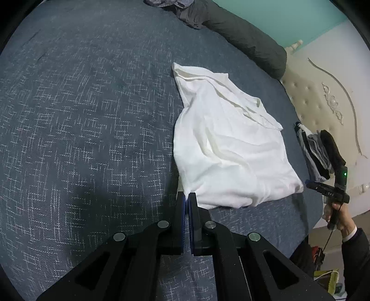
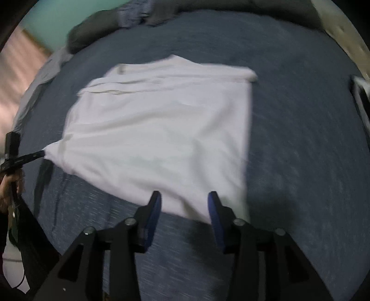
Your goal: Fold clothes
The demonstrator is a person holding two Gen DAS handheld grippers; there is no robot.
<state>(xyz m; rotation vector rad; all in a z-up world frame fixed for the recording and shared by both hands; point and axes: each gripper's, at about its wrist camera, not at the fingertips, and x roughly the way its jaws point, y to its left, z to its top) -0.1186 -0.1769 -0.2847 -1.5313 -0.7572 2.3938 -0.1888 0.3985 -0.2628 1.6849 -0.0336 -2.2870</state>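
Note:
A white garment [image 1: 231, 143] lies partly folded and wrinkled on the blue-grey bedcover [image 1: 92, 115]. My left gripper [image 1: 186, 196] is shut on its near corner, which is pulled to a point; in the right wrist view the left gripper [image 2: 38, 155] shows at the left edge with that corner stretched toward it. My right gripper [image 2: 185, 196] stands open just above the near edge of the white garment [image 2: 161, 120]. Cloth shows between its blue pads [image 2: 153, 215], but they do not press on it. The right wrist view is blurred.
A dark grey bolster [image 1: 249, 39] lies along the bed's far edge, with crumpled grey clothes [image 1: 171, 4] beside it. A stack of folded dark clothes [image 1: 321, 152] sits by the cream tufted headboard [image 1: 323, 97]. A person's hand [image 1: 340, 217] holds the other tool at right.

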